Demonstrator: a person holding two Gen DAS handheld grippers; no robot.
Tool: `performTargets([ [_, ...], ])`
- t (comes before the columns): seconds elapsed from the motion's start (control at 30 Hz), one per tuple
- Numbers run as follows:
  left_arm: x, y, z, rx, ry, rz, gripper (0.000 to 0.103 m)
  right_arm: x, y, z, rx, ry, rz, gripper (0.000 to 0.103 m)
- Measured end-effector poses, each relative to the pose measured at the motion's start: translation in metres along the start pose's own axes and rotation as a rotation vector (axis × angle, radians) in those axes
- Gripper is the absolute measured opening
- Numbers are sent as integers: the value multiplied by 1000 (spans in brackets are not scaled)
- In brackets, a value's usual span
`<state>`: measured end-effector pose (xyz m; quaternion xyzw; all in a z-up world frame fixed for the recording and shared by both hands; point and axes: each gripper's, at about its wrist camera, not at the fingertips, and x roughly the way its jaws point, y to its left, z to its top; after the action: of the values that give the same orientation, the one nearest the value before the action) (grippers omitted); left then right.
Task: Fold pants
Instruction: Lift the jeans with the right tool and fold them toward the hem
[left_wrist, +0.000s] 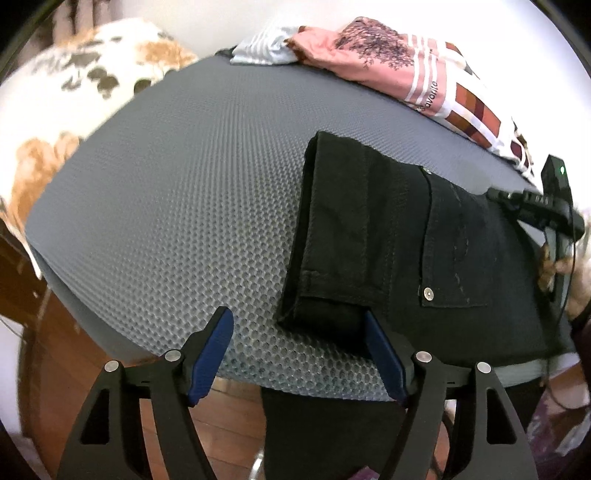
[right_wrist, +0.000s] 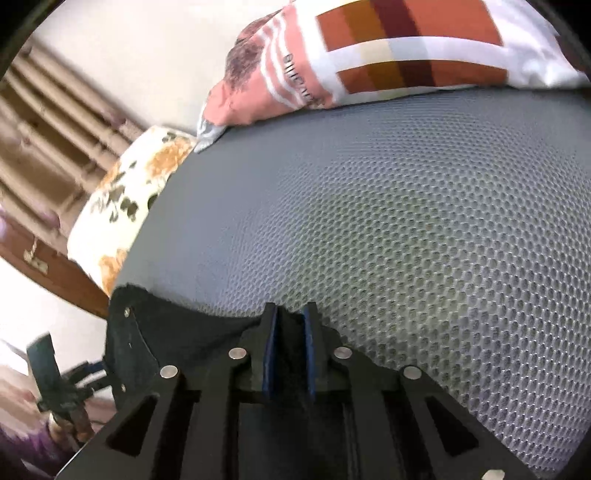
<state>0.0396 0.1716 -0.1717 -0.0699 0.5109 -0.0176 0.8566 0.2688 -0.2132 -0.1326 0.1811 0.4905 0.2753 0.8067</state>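
Pants (left_wrist: 388, 236) folded on grey mat (left_wrist: 184, 184); left hand-held gripper (left_wrist: 299, 332) spread, empty; right hand-held gripper (right_wrist: 290, 328) pinching pants fabric

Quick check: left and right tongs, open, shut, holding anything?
Left tongs: open, holding nothing, beside the pants.
Right tongs: shut on the pants.

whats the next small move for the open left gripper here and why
Probably slide the left gripper right and close on the folded pant leg's near edge. Its jaws stand open with nothing pinched, the leg hem lies against the right pad, and the right gripper already clamps the pants.
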Motion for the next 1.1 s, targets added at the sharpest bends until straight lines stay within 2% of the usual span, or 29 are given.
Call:
performTargets([
  [0.1, -5, 0, 1, 10, -12, 20, 74, -14, -33, 1, 184, -60, 53, 19],
  [0.13, -7, 1, 2, 7, -17, 25, 74, -22, -45, -1, 247, -91, 59, 22],
  [0.27, -31, 1, 11, -4, -99, 69, 73, -80, -65, -21, 349, -269, 70, 23],
  [0.37, -56, -11, 16, 42, -190, 85, 73, -133, -72, -57, 373, -352, 54, 44],
  [0.4, -62, -19, 17, 70, -218, 79, 74, -149, -73, -72, 374, -367, 34, 54],
  [0.43, -66, -26, 18, 92, -234, 67, 74, -173, -76, -96, 377, -389, -13, 58],
  [0.53, -66, -63, 22, 183, -239, -16, 74, -227, -93, -155, 422, -442, -148, 58],
  [0.63, -51, -100, 20, 258, -198, -77, 74, -292, -127, -228, 544, -533, -268, 58],
  [0.7, -43, -119, 19, 272, -171, -120, 74, -335, -152, -277, 635, -593, -373, 58],
  [0.73, -38, -129, 18, 277, -156, -150, 74, -354, -165, -298, 690, -626, -385, 58],
  [0.83, -27, -154, 16, 279, -116, -201, 74, -392, -193, -343, 792, -704, -389, 58],
  [0.9, -19, -167, 15, 264, -80, -235, 74, -409, -207, -364, 827, -747, -342, 58],
  [1.03, -19, -186, 11, 265, -74, -244, 74, -411, -223, -381, 868, -800, -189, 58],
  [1.1, -19, -194, 9, 293, -74, -233, 74, -406, -224, -380, 866, -787, -167, 58],
])
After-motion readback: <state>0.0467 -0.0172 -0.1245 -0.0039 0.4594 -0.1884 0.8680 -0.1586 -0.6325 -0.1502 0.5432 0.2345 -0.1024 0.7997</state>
